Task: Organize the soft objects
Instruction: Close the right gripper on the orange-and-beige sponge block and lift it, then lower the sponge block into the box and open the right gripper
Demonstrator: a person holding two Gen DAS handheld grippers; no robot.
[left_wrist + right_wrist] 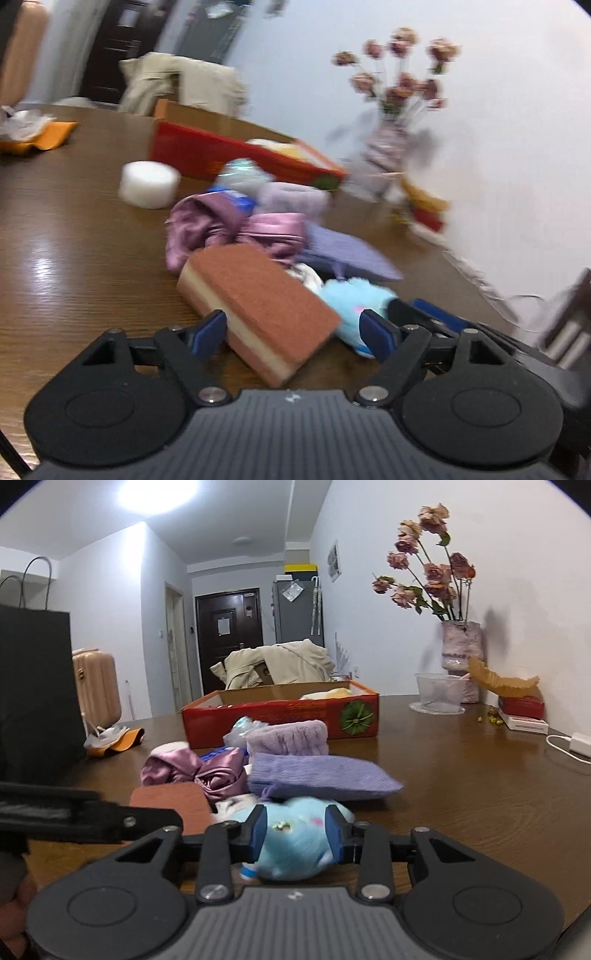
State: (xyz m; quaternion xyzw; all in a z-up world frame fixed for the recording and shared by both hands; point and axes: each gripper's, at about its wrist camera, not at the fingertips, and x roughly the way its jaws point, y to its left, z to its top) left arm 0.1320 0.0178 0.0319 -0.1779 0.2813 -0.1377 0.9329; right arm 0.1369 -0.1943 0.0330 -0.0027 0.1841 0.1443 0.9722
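A terracotta-topped sponge (pixel 258 306) lies on the brown table (pixel 74 240) between the fingers of my left gripper (pixel 293 334). That gripper is open: its left pad sits at the sponge's side and a gap shows at the right pad. My right gripper (pixel 297 830) is shut on a light blue plush toy (pixel 295 845), with both blue pads pressed into it. Behind lie a purple satin bundle (pixel 207 771), a folded purple cloth (pixel 317 775), a lilac towel (pixel 288 736) and a white round sponge (pixel 149 182). Further back stands a red box (pixel 280 716) with pale soft items inside.
A vase of dried roses (pixel 461 653), a clear plastic bowl (pixel 437 694) and red books (pixel 521 709) stand by the right wall. A white charger (pixel 580 744) lies at the right. At the left are a black paper bag (pixel 37 694) and an orange cloth (pixel 118 740).
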